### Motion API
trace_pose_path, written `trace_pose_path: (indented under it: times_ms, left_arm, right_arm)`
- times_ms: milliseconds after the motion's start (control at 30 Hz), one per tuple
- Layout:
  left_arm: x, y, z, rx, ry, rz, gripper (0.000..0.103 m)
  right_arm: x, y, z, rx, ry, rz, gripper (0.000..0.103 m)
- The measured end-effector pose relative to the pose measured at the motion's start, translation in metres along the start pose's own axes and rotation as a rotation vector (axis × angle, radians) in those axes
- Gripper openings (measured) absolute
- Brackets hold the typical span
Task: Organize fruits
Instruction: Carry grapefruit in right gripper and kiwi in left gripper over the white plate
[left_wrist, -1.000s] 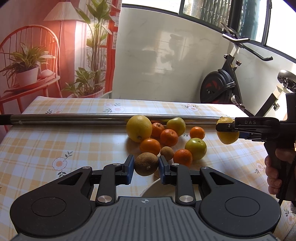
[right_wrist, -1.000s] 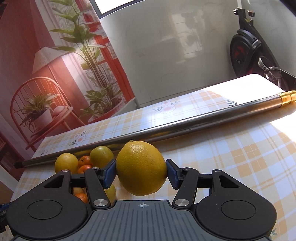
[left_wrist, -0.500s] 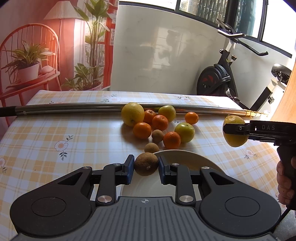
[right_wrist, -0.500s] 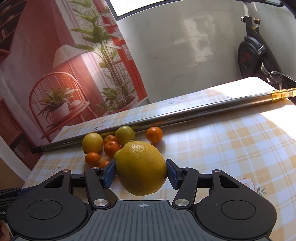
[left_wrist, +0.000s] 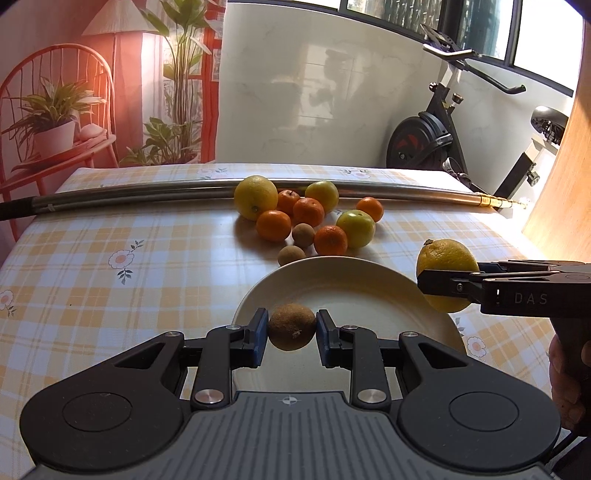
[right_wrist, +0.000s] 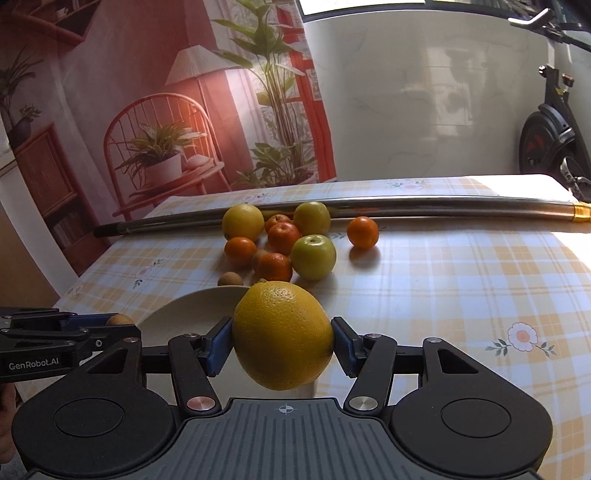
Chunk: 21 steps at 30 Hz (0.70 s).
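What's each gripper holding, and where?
Left gripper pinches a brown kiwi across its sides; right gripper clamps a large lemon around its middle.

- Backdrop (left_wrist: 110, 74), left: printed scene in red tones showing a lamp, a wire chair with a potted plant, tall leafy plants.
- Wall (left_wrist: 314, 92), centre: pale, glossy, marbled; carries shadows and a bright reflected patch.
- Windows (left_wrist: 480, 26) above the wall, dark frames, daylight outside.
- Exercise bike (left_wrist: 436, 136) stands at right, behind the table.
- Table (left_wrist: 110, 229): yellow-and-white check cloth with flower prints; strong sunlight on its right side.
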<state>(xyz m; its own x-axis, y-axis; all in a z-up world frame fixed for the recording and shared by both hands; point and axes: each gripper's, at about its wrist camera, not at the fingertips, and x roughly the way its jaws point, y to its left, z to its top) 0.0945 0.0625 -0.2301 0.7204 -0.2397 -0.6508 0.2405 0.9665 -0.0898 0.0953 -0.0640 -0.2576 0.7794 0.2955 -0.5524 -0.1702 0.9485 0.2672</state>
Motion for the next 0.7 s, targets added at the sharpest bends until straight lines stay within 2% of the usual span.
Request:
trace_pose_path:
  times_ms: [200,300,567,700]
  left_arm:
    - [0.009,0.007,-0.008,-0.059,0.045,-0.025,0.029]
    - [0.010,0.009,-0.009,-0.059,0.051,-0.015,0.029]
    - [0.010,0.003,-0.013,-0.026,0.081,-0.002,0.029]
    - [0.008,0.002,-0.015,-0.017,0.089,0.004,0.029]
  right_arm:
    - [0.003,0.038,-0.023,-0.229,0.033,-0.033,0.053]
    - [0.004,0.043,-0.026,-0.220,0.054,0.004,0.053]
    - [0.008,0.029,-0.026,-0.157,0.091,0.001,0.053]
    - [0.008,0.028,-0.028,-0.168,0.106,0.010,0.053]
